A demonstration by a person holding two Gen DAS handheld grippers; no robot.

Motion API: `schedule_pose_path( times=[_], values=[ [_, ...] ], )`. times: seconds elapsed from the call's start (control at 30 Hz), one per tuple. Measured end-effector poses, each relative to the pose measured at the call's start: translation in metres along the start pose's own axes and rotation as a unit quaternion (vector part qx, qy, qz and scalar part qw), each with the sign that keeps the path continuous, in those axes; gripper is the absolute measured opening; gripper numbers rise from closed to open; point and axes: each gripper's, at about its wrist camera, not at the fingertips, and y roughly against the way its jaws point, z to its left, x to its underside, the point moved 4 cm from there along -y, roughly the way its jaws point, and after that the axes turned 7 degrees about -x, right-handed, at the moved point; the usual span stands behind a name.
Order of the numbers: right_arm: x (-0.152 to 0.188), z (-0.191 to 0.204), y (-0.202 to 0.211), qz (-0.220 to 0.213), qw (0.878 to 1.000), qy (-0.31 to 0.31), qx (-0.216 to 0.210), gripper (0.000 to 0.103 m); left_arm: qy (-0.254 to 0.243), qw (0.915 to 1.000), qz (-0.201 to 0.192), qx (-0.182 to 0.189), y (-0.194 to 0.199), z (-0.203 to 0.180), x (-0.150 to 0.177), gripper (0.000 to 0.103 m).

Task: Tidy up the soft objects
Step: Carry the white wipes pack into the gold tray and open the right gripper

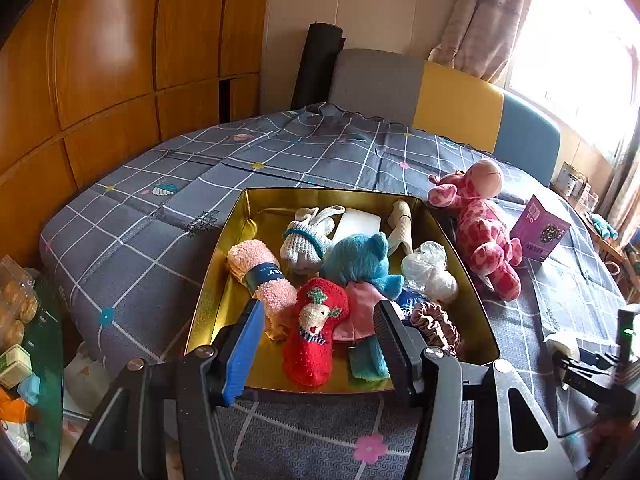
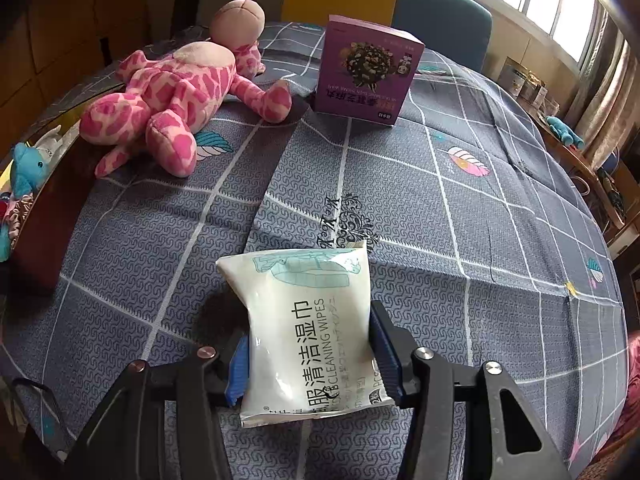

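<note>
Since my right tongs (image 2: 310, 354) clamp the wipes pack (image 2: 310, 330) mid-body, I judge it light, squashy, slippery, while my left tongs (image 1: 320, 328) hang open, empty.

Wooden wardrobe (image 1: 108, 60), bright curtained window (image 1: 580, 48)

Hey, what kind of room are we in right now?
Most likely a bedroom at home: a bed under a grey checked bedspread, a padded headboard by a curtained window, and wooden wardrobe doors.
</note>
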Motion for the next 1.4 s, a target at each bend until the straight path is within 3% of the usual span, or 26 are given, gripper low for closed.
schedule_pose_path(
  times=[0.13, 0.33, 0.53, 0.7, 0.83, 0.9, 0.97, 1.13, 1.4],
  values=[
    [-0.009, 0.01, 0.016, -0.017, 1.0, 0.002, -0.021, 0.053, 0.004, 1.0, 0.004, 0.0, -0.004, 0.003, 0.0, 0.058],
    [-0.033, 0.066, 0.047, -0.045, 0.991, 0.055, -0.113, 0.053, 0.023, 0.9996, -0.003, -0.018, -0.006, 0.022, -0.007, 0.058],
    [-0.062, 0.159, 0.062, -0.059, 0.969, 0.145, -0.192, 0.053, 0.046, 0.998, -0.013, -0.041, -0.006, 0.046, -0.015, 0.058],
    [-0.072, 0.236, 0.048, -0.031, 0.948, 0.207, -0.242, 0.053, 0.054, 0.9977, -0.002, -0.041, -0.013, 0.052, -0.014, 0.058],
    [-0.069, 0.278, 0.019, 0.004, 0.937, 0.248, -0.246, 0.053, 0.057, 0.9975, 0.005, -0.042, -0.018, 0.054, -0.011, 0.058],
    [-0.07, 0.287, 0.0, 0.017, 0.939, 0.251, -0.235, 0.053, 0.059, 0.9973, 0.009, -0.043, -0.021, 0.054, -0.009, 0.058],
    [-0.072, 0.291, -0.013, 0.011, 0.944, 0.257, -0.208, 0.054, 0.057, 0.9972, 0.015, -0.046, -0.025, 0.054, -0.006, 0.059],
    [-0.074, 0.298, -0.022, -0.003, 0.944, 0.281, -0.174, 0.055, 0.055, 0.9971, 0.018, -0.049, -0.027, 0.052, -0.003, 0.063],
    [-0.067, 0.286, -0.012, -0.016, 0.946, 0.268, -0.179, 0.058, 0.054, 0.9971, 0.01, -0.052, -0.022, 0.05, -0.005, 0.07]
  ],
)
